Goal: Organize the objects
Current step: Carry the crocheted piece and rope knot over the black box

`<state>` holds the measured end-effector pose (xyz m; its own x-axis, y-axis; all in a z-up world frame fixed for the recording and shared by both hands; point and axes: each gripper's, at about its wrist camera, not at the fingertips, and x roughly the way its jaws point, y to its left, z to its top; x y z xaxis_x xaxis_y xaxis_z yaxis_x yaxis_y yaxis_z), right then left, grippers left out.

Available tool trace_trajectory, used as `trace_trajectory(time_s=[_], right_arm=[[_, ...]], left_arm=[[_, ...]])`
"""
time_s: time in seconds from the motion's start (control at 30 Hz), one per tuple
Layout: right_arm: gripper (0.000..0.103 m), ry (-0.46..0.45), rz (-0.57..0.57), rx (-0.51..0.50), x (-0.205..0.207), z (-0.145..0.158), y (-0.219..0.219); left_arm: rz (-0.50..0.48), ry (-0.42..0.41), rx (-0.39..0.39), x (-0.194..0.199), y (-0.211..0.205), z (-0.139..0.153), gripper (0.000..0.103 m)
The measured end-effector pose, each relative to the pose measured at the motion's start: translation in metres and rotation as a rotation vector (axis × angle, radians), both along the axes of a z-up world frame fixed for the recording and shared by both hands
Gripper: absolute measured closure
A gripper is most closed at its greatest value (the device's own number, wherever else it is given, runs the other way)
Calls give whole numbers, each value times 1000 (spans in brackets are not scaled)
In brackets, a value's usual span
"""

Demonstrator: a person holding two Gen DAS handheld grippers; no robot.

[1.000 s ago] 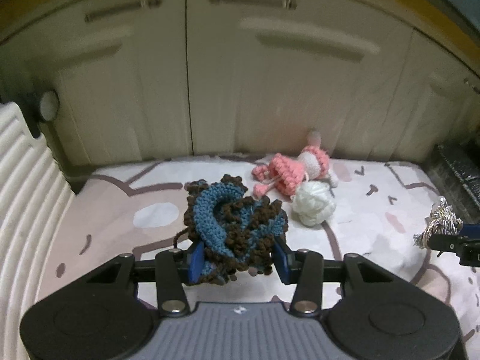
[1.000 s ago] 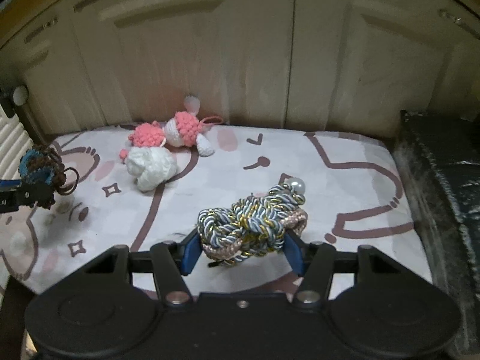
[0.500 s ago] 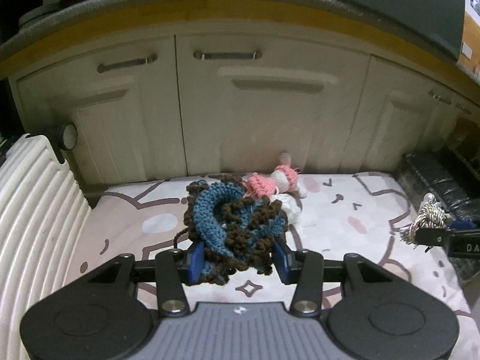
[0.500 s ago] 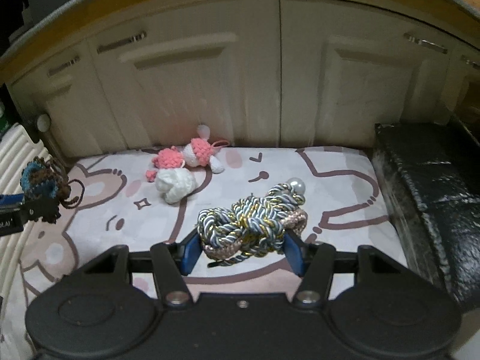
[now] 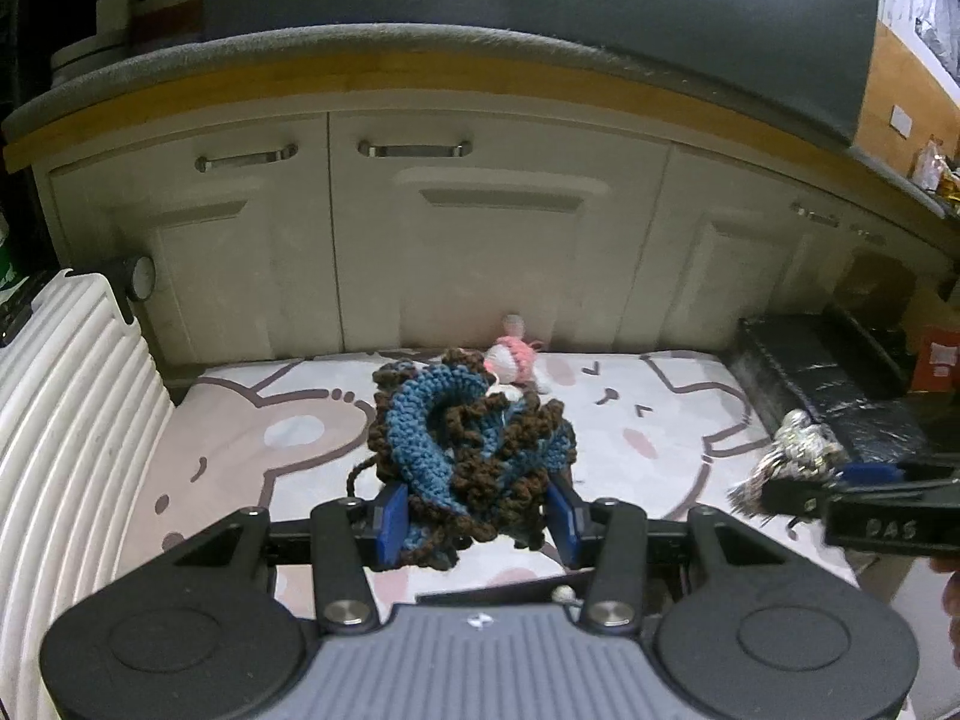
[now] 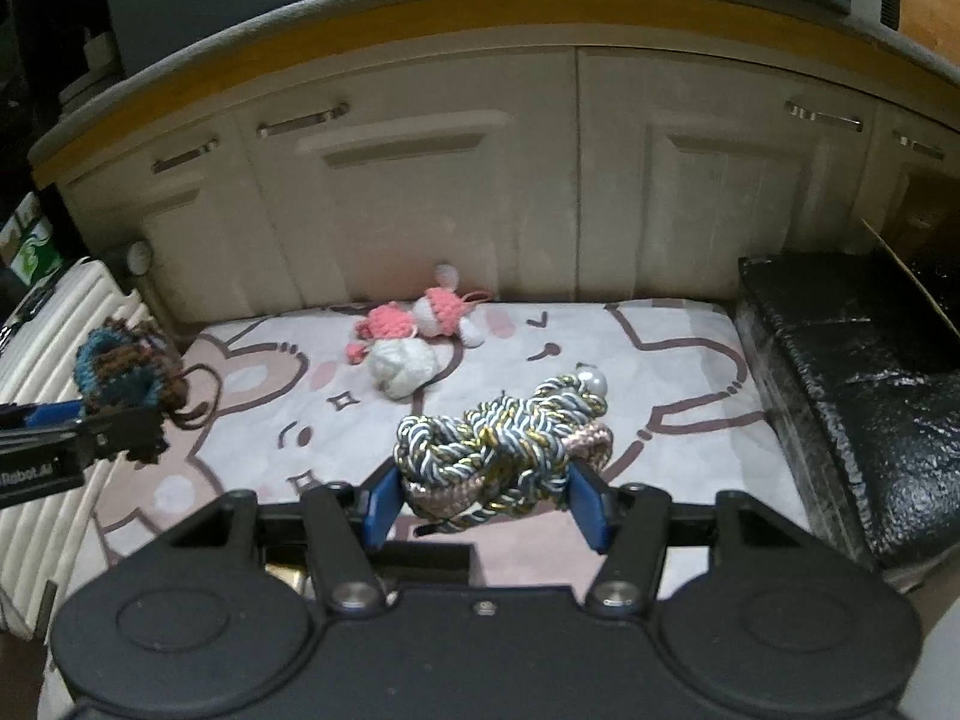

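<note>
only from the right wrist, white yarn ball [image 6: 401,367]; each hand-held gripper clamping its knot

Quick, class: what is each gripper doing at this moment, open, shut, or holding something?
Left gripper: shut on the blue-and-brown crocheted piece.
Right gripper: shut on the braided cord knot.

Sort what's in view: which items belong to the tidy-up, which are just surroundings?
Job items: blue-brown crochet piece in left gripper; braided cord knot in right gripper; pink crochet doll; white yarn ball.

Surroundings: cabinet doors; patterned mat; white ribbed case; black box.
</note>
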<state>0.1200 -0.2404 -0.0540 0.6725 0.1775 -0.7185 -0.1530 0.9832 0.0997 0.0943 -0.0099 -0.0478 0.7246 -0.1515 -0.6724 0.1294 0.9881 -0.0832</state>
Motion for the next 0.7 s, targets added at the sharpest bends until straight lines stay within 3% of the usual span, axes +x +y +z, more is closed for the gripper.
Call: trace_trajectory(time_s=[0.7], right_arm=[[44, 109, 102, -10, -42, 1, 24]], left_arm=[[-102, 112, 21, -38, -14, -8, 55]])
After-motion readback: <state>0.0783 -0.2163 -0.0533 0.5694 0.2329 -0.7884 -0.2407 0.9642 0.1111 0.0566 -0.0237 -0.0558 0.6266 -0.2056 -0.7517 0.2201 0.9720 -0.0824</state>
